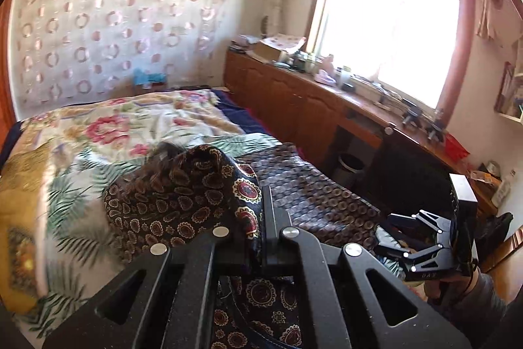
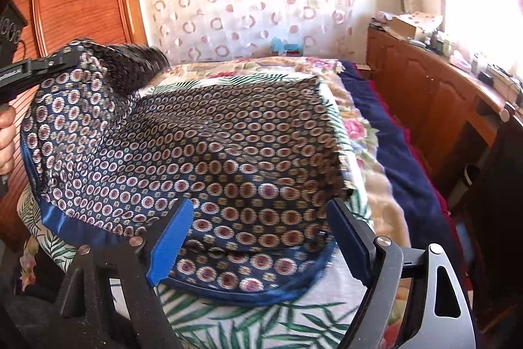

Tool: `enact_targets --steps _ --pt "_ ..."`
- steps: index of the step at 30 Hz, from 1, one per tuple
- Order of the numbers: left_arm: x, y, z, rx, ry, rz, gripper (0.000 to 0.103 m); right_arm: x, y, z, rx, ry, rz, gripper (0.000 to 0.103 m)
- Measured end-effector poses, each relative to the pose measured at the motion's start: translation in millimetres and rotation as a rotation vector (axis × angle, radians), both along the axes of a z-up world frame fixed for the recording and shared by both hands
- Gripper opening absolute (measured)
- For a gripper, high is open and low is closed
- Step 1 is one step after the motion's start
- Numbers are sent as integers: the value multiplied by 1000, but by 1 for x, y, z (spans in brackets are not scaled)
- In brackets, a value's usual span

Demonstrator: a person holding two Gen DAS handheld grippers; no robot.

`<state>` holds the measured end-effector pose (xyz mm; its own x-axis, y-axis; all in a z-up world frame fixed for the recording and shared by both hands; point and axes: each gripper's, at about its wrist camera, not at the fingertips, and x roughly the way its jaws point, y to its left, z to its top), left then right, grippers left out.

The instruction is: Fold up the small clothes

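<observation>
The lifted corner of the patterned cloth (image 2: 137, 61) was smeared with blur – the windowsill clutter (image 1: 343, 77) too small to tell

Little can be read here. In the left wrist view, small pale letters are showing on the black body of the right gripper (image 1: 384, 233), near its lower edge; they are looking like "DAY", though they are too small to be sure. In the right wrist view, a line of white lettering is running along the arm of the left gripper (image 2: 73, 56), too blurred to read. Above it, pale digits resembling "1600" are standing on a black housing (image 2: 9, 22).
</observation>
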<state>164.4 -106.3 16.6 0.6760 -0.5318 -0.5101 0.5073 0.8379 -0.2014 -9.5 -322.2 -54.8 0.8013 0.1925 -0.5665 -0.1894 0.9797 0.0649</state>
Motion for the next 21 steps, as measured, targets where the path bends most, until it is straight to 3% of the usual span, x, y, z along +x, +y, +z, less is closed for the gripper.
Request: enact_targets --steps 9,17,20,21 --pt "22 -77 7 20 24 -118 5 -12 -33 -4 39 -10 -52 84" --pt "25 -122 10 17 26 -192 5 -12 -52 -8 70 -5 -98 83" --pt "27 -132 0 82 34 -211 18 -9 -56 -10 77 4 -113 83" --pt "27 -133 -1 90 27 -217 29 -5 -57 -10 81 6 -115 83"
